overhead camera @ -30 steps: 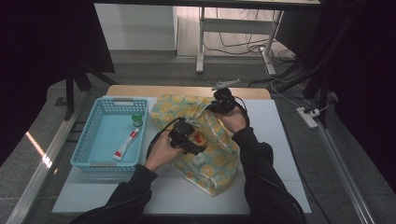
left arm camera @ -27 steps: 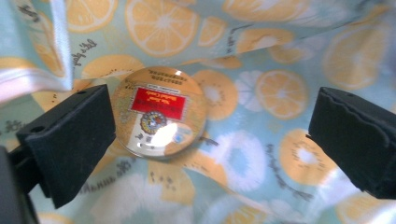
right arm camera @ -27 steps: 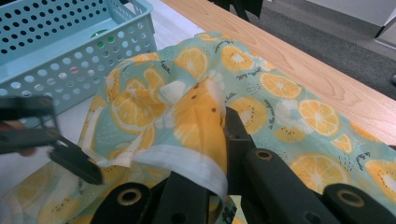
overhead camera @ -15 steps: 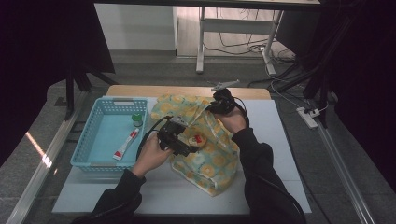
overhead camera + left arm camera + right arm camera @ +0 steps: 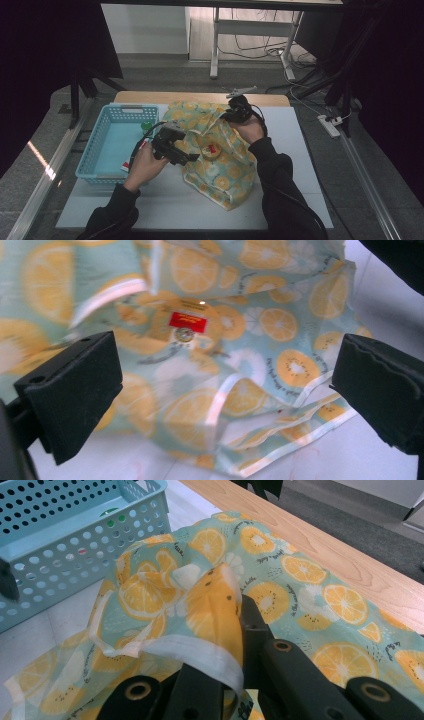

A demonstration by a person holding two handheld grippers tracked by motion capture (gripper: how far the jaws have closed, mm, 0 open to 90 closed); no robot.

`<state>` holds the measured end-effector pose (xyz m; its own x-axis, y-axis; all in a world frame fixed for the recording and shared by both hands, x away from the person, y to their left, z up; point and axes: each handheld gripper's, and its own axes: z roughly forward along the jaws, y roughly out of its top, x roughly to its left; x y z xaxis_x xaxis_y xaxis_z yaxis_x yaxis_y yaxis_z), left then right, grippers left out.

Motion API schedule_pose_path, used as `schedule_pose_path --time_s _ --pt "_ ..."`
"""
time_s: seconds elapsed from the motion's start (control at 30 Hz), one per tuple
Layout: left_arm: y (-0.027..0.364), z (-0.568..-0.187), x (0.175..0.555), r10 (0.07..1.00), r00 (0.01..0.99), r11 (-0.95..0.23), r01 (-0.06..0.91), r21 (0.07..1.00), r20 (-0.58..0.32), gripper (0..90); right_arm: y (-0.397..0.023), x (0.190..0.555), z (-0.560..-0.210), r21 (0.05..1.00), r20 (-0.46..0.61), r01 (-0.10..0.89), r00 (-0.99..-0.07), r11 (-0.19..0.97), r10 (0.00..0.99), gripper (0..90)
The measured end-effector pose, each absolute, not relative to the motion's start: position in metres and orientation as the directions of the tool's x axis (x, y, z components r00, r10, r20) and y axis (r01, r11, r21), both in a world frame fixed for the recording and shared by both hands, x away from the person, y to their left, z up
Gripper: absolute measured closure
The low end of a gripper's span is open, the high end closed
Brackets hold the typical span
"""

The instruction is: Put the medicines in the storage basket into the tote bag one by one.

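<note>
The right gripper (image 5: 235,111) is clamped on the fruit-print bag's (image 5: 220,165) far rim, while the left gripper (image 5: 186,158), jaws apart and nearer the basket (image 5: 100,145), faces the round container (image 5: 210,150) in the bag mid-tabletop.

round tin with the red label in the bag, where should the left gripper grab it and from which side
Grip the tin across its rim from above, through the bag's mouth. It lies flat, label up, and the open left gripper already looks down at it while the right gripper holds the bag's edge.
</note>
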<state>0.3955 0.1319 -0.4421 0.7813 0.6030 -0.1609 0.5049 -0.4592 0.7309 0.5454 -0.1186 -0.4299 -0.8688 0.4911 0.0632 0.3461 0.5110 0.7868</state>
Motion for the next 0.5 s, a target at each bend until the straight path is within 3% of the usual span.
schedule_pose_path --time_s 0.5 --pt "0.191 -0.443 0.386 0.699 0.704 -0.409 0.539 0.736 -0.126 0.5 -0.118 0.543 -0.429 0.788 0.063 0.341 -0.873 0.513 0.483 89.7"
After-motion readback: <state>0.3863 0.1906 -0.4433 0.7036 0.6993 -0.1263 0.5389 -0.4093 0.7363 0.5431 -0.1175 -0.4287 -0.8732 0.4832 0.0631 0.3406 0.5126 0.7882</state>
